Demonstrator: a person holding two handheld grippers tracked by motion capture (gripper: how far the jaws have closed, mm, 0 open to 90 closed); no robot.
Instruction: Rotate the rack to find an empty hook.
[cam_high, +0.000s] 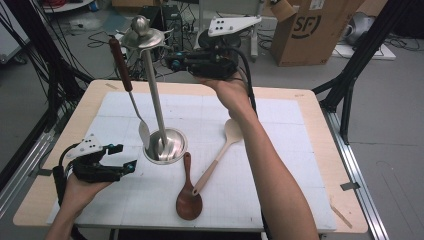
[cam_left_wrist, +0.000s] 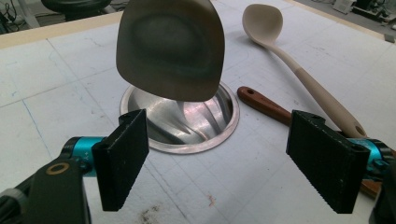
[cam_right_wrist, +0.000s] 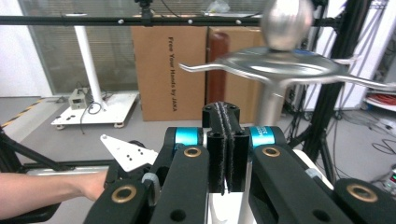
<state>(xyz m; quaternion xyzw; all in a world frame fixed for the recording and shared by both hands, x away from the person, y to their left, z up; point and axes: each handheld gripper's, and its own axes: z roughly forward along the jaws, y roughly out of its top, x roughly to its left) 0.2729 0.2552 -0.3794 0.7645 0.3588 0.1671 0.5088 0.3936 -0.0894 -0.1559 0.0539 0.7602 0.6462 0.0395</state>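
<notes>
Hanging spatula (cam_left_wrist: 168, 49) beyond parted fingers (cam_left_wrist: 123, 156)

spatula (cam_left_wrist: 170, 49): handle cut off by top edge | ball finial (cam_right_wrist: 286, 21): blurred

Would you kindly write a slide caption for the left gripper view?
Open left gripper faces the steel stand base, a hanging metal spatula above it, beige spoon beyond.
</notes>
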